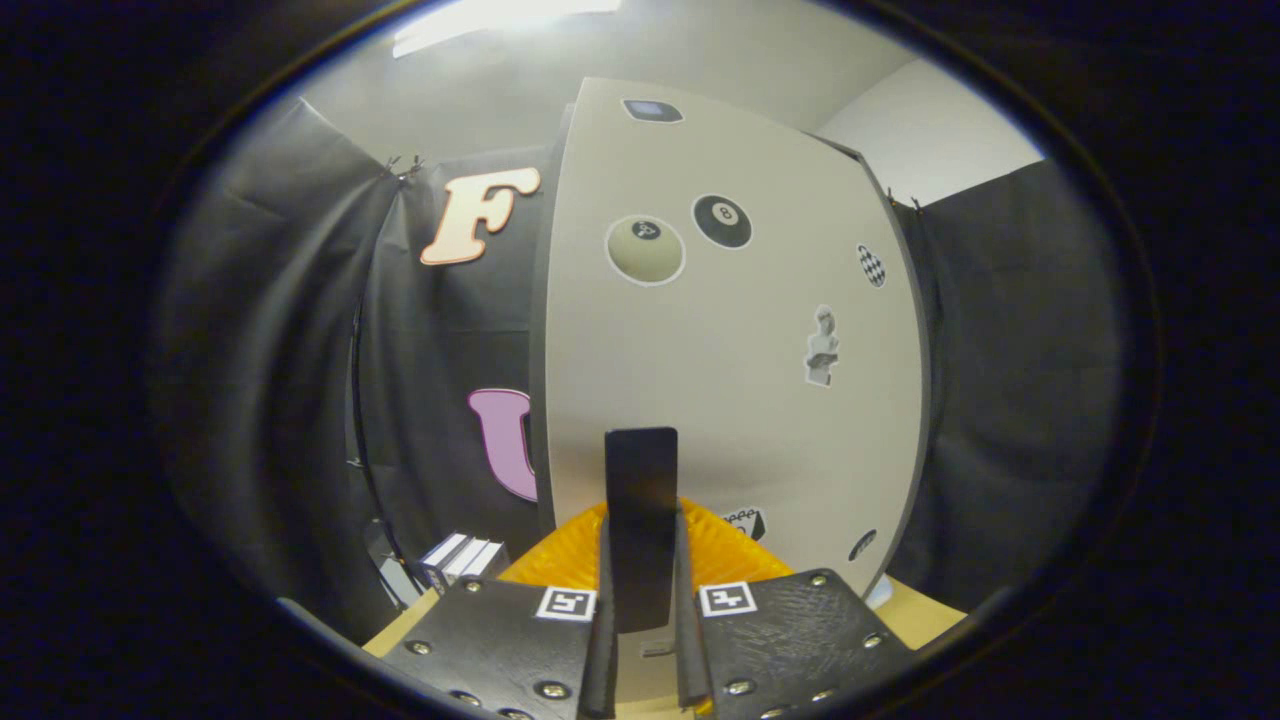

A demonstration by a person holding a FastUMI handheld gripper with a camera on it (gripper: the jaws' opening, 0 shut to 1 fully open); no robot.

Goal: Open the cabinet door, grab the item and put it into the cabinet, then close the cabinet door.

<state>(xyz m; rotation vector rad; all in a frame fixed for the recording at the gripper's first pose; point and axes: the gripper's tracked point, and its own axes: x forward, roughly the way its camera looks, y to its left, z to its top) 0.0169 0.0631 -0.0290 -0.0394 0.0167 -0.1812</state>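
Fingers level, clamped on black handle — cabinet door just ahead.

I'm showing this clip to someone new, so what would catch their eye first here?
First, the pale cabinet door, looming just beyond the gripper and dotted with stickers: a cream ball beside a black eight-ball high up, a small bust lower to the side. Next, the black door handle, upright between the gripper's fingers, which appear shut on it. Behind them an orange ribbed part glows brightly.
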